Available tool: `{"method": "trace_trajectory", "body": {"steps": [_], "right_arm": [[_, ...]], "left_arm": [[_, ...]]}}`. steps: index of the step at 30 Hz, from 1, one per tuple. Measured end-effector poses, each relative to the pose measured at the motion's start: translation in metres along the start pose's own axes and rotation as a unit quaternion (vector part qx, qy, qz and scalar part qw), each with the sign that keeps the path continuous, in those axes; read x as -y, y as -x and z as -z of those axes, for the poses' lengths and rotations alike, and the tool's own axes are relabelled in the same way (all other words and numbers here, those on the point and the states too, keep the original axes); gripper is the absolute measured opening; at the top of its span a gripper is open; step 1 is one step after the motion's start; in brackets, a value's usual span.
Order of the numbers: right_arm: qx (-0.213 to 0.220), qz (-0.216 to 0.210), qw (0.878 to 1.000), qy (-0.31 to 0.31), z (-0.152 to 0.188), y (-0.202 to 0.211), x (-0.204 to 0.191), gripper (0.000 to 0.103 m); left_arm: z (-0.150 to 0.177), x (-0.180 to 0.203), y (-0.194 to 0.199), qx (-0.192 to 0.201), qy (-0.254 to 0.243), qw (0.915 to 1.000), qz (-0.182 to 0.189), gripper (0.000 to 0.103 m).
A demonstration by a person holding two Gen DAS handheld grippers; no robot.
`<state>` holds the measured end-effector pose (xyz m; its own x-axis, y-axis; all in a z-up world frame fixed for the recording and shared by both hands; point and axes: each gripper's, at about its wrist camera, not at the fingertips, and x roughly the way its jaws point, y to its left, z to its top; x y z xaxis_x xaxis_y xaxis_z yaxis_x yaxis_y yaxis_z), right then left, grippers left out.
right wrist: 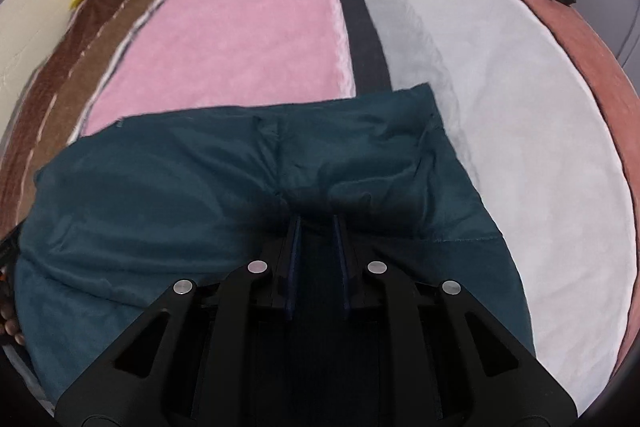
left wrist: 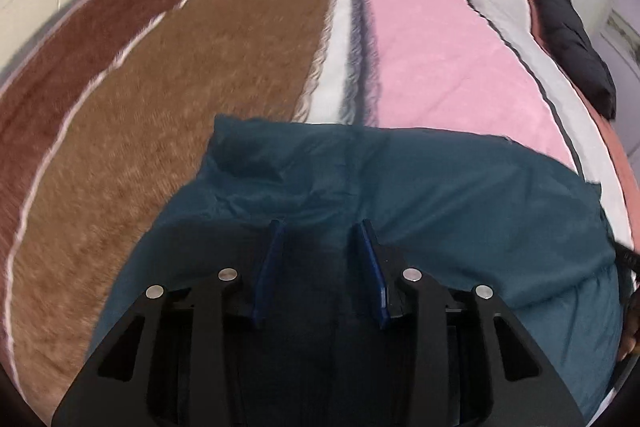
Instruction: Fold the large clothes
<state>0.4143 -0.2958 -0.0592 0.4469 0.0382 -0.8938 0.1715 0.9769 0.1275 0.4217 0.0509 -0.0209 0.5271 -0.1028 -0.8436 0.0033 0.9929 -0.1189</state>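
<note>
Two grippers, left point(left wrist: 320, 227) and right point(right wrist: 318, 221), jaws parted, nothing pinched, above my dark teal padded garment point(left wrist: 400, 187); folded once on the bed, folds remain.

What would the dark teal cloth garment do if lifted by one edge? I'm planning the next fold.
The dark teal cloth garment would probably droop: it lies creased and rumpled. Its slight sheen hints it could slip. It looks thin, so likely light.

Light was soft, even and fairly bright, with no glare. Both fisheye views bent the striped blanket point(left wrist: 224, 75) strongly toward dark vignetted corners. Motion blur smeared the blanket, worst in the left view. A deep shadow darkened the teal garment point(right wrist: 160, 195) between the fingers point(right wrist: 294, 259).
</note>
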Motion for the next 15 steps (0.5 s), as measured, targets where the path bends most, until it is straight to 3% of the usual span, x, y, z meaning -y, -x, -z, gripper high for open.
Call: {"method": "trace_trajectory", "body": {"steps": [10,15], "right_arm": [[-0.012,0.000,1.000,0.000,-0.006,-0.012,0.003,0.014],[-0.011,0.000,1.000,-0.016,-0.008,-0.001,0.004,0.016]], "left_arm": [[0.002,0.000,-0.015,-0.013,0.011,0.9999,-0.002,0.040],[-0.002,-0.007,0.005,-0.003,0.038,0.9991,0.016,0.040]]}}
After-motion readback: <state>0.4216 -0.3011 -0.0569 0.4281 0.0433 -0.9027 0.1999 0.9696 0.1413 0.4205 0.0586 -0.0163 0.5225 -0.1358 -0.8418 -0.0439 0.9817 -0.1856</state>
